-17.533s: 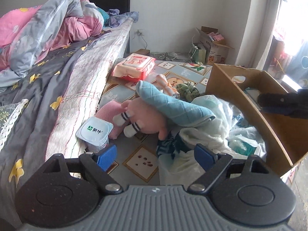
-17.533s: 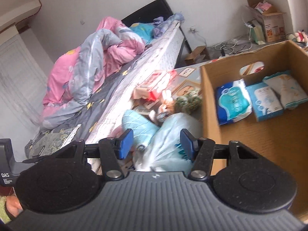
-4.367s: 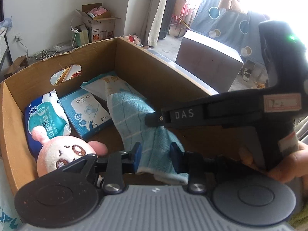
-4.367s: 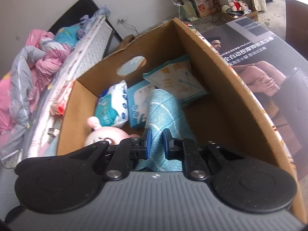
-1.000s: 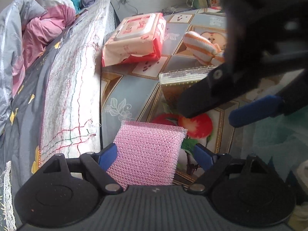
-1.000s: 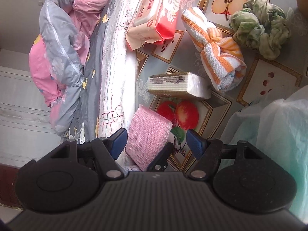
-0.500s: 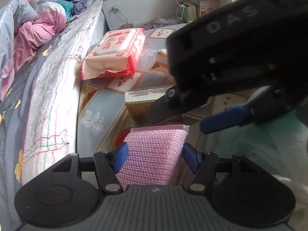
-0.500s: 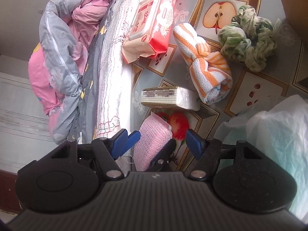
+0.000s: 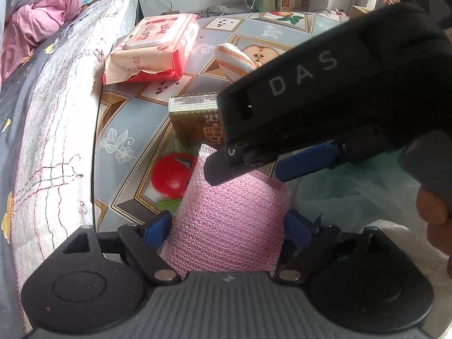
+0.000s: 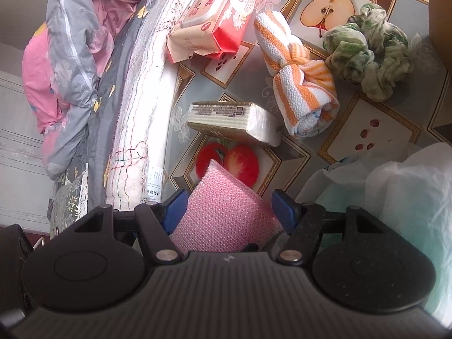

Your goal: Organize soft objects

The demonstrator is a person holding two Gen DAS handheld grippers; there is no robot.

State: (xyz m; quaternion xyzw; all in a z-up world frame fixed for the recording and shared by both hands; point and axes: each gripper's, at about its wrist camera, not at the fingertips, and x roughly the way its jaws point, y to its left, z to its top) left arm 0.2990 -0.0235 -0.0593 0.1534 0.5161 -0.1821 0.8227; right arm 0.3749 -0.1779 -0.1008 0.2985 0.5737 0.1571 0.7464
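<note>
1. Since half a second ago the pink sponge (image 9: 228, 223) has tipped up off the floor mat (image 9: 132, 141), and the right gripper (image 9: 254, 166) has come lower over it in the left wrist view; seventeen seconds back the pink plush and blue cloth lay on this floor and are now gone from it
2. Left gripper (image 9: 227, 227): its jaws are opening, with the sponge between the blue pads, which sit right at its side edges; whether they press on it is hard to tell
3. Right gripper, in its own view (image 10: 228, 207): about half open, the sponge (image 10: 223, 214) filling the gap, the left pad against it and the right pad at its corner, so it appears held
4. The sponge stands tilted beside the bed edge (image 10: 141, 130), its top corner over the apple print; its lower part is hidden behind both gripper bodies
5. Beyond it lie a wrapped pack (image 10: 231, 121), a striped orange towel (image 10: 296, 84), a green scrunched cloth (image 10: 367, 56) and a red wipes pack (image 10: 220, 14), all apart from the sponge
6. In the left view the right gripper's black body blocks most of the towel (image 9: 234, 59) and part of the wrapped pack (image 9: 195, 115)
7. A pale plastic bag (image 10: 395, 197) is cut off at the right edge; a person's fingers (image 9: 432, 214) show only partly at the frame edge
</note>
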